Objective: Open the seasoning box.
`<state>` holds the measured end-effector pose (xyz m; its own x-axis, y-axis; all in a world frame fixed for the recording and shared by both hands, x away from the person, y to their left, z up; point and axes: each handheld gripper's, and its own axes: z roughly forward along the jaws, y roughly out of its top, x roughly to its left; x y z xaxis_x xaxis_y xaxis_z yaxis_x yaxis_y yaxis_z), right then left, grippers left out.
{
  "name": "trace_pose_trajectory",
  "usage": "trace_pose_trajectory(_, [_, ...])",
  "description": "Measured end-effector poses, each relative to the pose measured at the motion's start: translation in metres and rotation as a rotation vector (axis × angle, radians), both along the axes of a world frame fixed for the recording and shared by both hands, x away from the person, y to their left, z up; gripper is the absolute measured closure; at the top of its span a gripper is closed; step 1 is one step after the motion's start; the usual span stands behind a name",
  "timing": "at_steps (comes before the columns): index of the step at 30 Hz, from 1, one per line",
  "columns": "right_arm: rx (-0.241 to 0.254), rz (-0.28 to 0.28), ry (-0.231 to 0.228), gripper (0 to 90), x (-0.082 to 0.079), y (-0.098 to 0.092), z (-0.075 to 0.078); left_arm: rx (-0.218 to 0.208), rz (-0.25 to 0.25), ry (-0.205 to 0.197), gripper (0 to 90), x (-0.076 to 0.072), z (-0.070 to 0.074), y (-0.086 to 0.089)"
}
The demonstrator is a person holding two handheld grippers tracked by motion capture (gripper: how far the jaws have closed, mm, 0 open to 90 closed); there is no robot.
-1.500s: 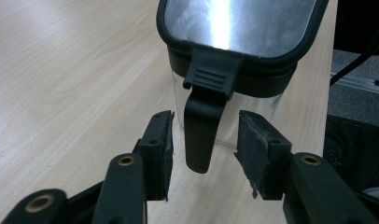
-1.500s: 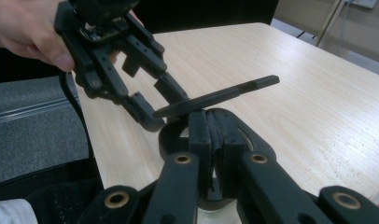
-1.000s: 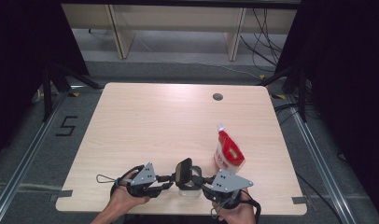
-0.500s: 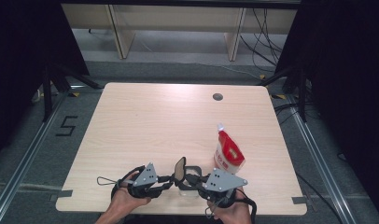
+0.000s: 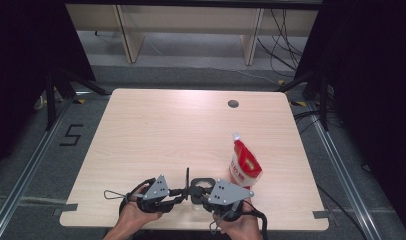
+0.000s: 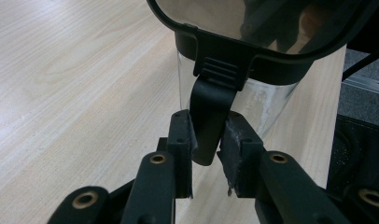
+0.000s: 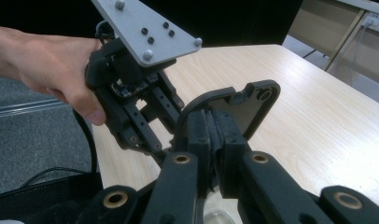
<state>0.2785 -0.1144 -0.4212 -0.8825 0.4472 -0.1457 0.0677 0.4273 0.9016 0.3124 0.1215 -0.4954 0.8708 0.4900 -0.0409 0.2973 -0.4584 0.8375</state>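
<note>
Pale wood-grain laminate surface (image 5: pixel 156 135), rounded corners, cable grommet hole (image 5: pixel 233 104) near the far edge; all the action sits at the near edge, centre. A red-and-white stand-up refill pouch (image 5: pixel 244 165) with a white spout stands upright just right of the work, close to the right gripper but apart from it, likely the fill source for later. The task's thing is a clear glass jar (image 6: pixel 253 100) with a black plastic collar and a hinged flip lid (image 7: pixel 246 105), standing on the surface between the two grippers. Left gripper (image 5: pixel 177 194) comes in from the left; in the left gripper view its jaws pinch the black latch tab (image 6: pixel 211 119) that hangs from the collar, pads pressed on both flanks, apparently to anchor the jar so it can't skid or tip. Right gripper (image 5: pixel 200 196) comes from the right; in the right gripper view its jaws are pressed together on the thin edge of the flip lid, which stands swung up near vertical. Reads as a brace-and-lever split: one side holds, the other opens. Lid is rigid matte black with a smoked translucent panel; glass wall is smooth, slightly dusty. Grey triangular plate (image 7: pixel 145 30) tops the left gripper, held in the person's left hand (image 7: pixel 52 74).
</note>
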Motion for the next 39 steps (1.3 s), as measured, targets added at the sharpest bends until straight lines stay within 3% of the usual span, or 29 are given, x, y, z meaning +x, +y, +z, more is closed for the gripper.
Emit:
trace_pose_trajectory(11, [-0.004,0.007,-0.013,87.3,0.001,0.006,0.001,-0.005,0.004,-0.003,73.5,0.0,0.0,0.0])
trace_pose_trajectory(15, [-0.003,0.006,-0.005,87.3,0.001,0.008,0.001,0.011,-0.006,-0.007,73.5,0.001,0.0,0.001])
trace_pose_trajectory(21, [0.002,0.007,-0.007,87.0,0.001,0.007,0.001,-0.007,-0.001,0.01,73.3,0.001,0.0,0.001])
trace_pose_trajectory(27, [0.019,-0.016,-0.009,84.2,0.003,-0.004,0.0,-0.015,-0.004,0.009,63.0,0.001,0.001,0.004])
trace_pose_trajectory(30, [0.025,-0.035,0.004,80.6,0.002,-0.014,-0.002,-0.021,0.005,0.007,59.2,0.0,0.001,0.006])
trace_pose_trajectory(31, [0.035,-0.06,0.008,75.2,0.002,-0.022,-0.005,-0.008,-0.005,-0.004,54.8,0.001,0.002,0.009])
trace_pose_trajectory(35, [0.03,-0.086,0.016,69.2,0.0,-0.033,-0.01,-0.002,0.014,0.013,49.2,-0.001,0.002,0.012])
trace_pose_trajectory(37, [0.026,-0.117,0.035,60.1,-0.002,-0.045,-0.016,0.013,0.012,0.014,46.0,-0.002,0.003,0.014])
trace_pose_trajectory(38, [0.025,-0.128,0.046,57.8,-0.002,-0.048,-0.018,0.022,0.047,0.013,43.7,-0.006,0.003,0.015])
trace_pose_trajectory(39, [0.025,-0.128,0.046,57.8,-0.002,-0.048,-0.018,0.022,0.047,0.013,41.0,-0.006,0.003,0.015])
